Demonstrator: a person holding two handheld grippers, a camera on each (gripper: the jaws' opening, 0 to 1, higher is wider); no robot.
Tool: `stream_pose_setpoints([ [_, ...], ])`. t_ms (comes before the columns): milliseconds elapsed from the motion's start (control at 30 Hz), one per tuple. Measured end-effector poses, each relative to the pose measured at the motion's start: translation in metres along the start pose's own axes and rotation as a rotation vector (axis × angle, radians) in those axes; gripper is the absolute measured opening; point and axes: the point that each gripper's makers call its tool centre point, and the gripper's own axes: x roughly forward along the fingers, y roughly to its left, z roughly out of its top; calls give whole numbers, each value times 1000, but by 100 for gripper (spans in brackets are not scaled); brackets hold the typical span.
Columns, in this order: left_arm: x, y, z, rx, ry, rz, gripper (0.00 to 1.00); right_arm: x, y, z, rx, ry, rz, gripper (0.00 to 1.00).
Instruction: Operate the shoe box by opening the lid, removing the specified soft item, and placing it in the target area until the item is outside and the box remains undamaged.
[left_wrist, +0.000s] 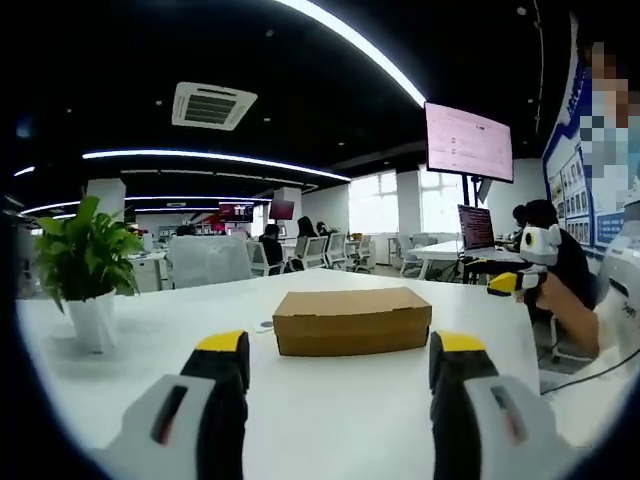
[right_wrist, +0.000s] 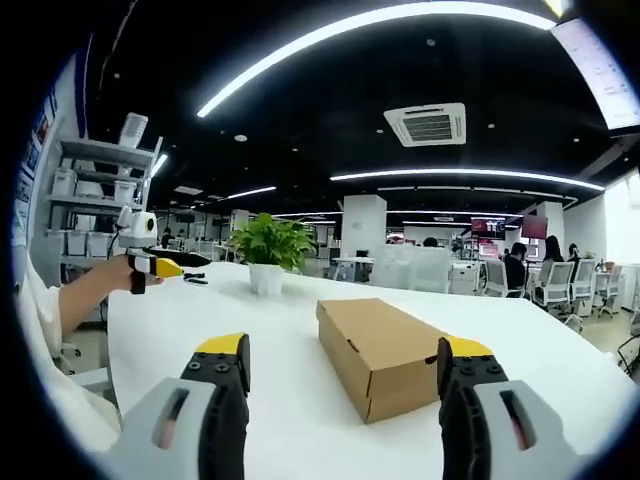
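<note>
Shoe box (left_wrist: 352, 321) of plain brown cardboard lies flat on the white table (left_wrist: 300, 420), its lid down and seated all round, so whatever soft item it holds is hidden. In the right gripper view the same box (right_wrist: 383, 352) shows one corner toward the camera, near the right jaw. Neither tool touches it: the left gripper (left_wrist: 340, 372) stands released, its yellow-tipped jaws spread wide just short of the box, and the right gripper (right_wrist: 345, 385) is likewise spread and holding nothing. I judge this the start, with lid-opening the step in hand; the next move calls for a jaw tip under the lid's edge, lifted gently while the base is steadied. Beyond the box stands a potted plant (left_wrist: 85, 262).
</note>
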Motion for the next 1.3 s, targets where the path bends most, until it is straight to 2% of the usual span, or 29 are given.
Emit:
stream_pose_setpoints([
  [200, 10, 0, 2, 20, 10, -25, 74, 5, -6, -7, -36, 35, -31, 79],
  [433, 18, 3, -3, 25, 40, -29, 77, 6, -8, -3, 7, 5, -29, 81],
  [633, 24, 4, -1, -6, 20, -49, 76, 6, -11, -7, 68, 1, -35, 85],
  [867, 31, 6, 0, 23, 19, -59, 74, 7, -15, -10, 58, 17, -60, 85],
  [967, 35, 12, 2, 39, 5, -42, 72, 10, -15, -11, 58, 17, -69, 84],
  [1167, 40, 14, -5, 5, 20, -61, 72, 12, -13, -13, 49, 21, -69, 84],
  [1300, 43, 18, -9, -7, 32, -62, 72, 11, -12, -7, 56, -31, -53, 80],
])
